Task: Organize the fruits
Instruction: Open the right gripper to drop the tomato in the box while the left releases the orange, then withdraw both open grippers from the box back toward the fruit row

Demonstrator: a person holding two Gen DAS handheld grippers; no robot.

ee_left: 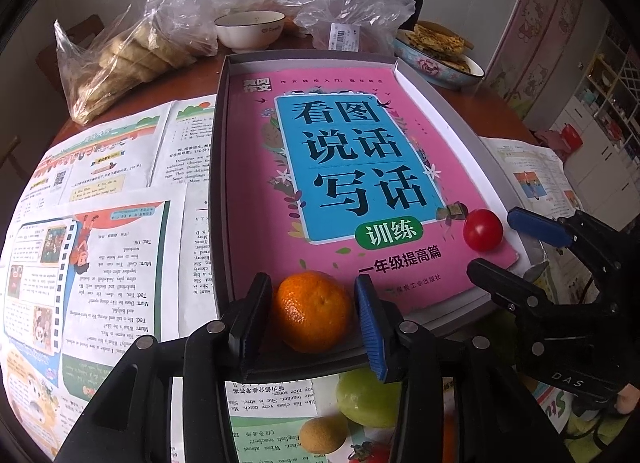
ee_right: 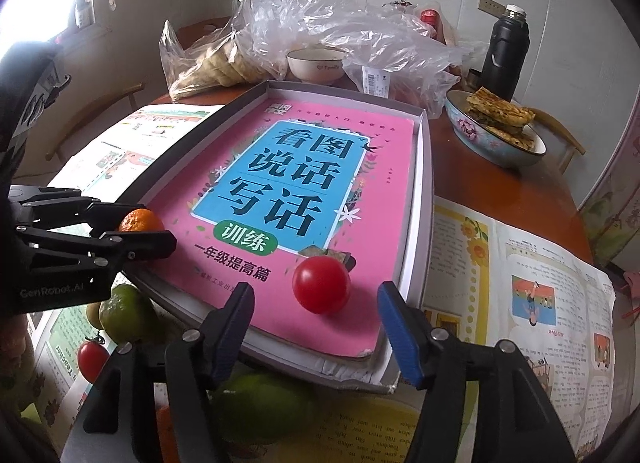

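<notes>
A pink book (ee_left: 360, 167) lies in a shallow grey box (ee_left: 222, 183) on the table. My left gripper (ee_left: 314, 303) is shut on an orange mandarin (ee_left: 314, 311) at the box's near left corner, with a pad against each side. At the near right corner a red tomato (ee_right: 321, 284) rests on the book. My right gripper (ee_right: 316, 295) stands open around the tomato, with a gap at each pad. Each view also catches the other gripper: the left (ee_right: 150, 227) with the mandarin (ee_right: 140, 219), the right (ee_left: 516, 251) beside the tomato (ee_left: 483, 229).
Loose fruit lies on the papers before the box: green fruits (ee_right: 128, 313) (ee_right: 260, 399), a small tomato (ee_right: 92, 359), a brown fruit (ee_left: 323, 433). Behind the box are a white bowl (ee_right: 316, 65), plastic bags (ee_right: 352, 39), a dish of flatbread (ee_right: 500, 123) and a black flask (ee_right: 506, 55).
</notes>
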